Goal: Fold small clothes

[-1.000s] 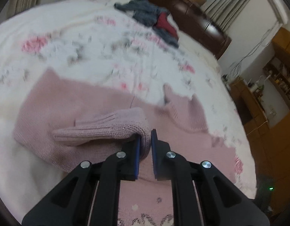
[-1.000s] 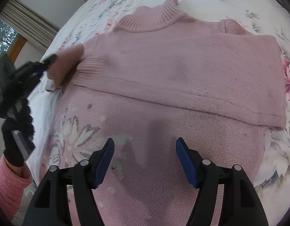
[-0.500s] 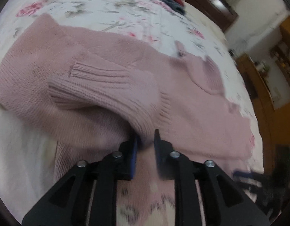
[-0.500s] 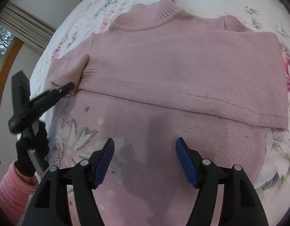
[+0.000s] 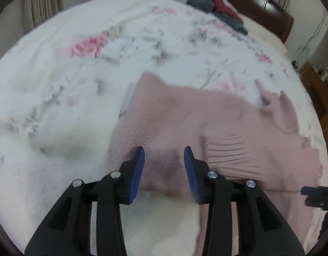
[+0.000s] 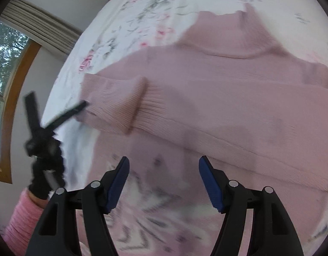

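Your pink sweater (image 6: 228, 98) lies flat on the bed (image 5: 78, 85), both sleeves crossed over the chest so the body can fold up next. Your left gripper (image 5: 164, 164) hovers at the sweater's side edge, jaws parted and holding nothing. Your right gripper (image 6: 164, 181) hangs over the patterned lower body, jaws wide apart, also empty. A pile of dark clothes (image 5: 206, 0) sits well apart near the headboard (image 5: 270, 10); nothing blocks the next fold.
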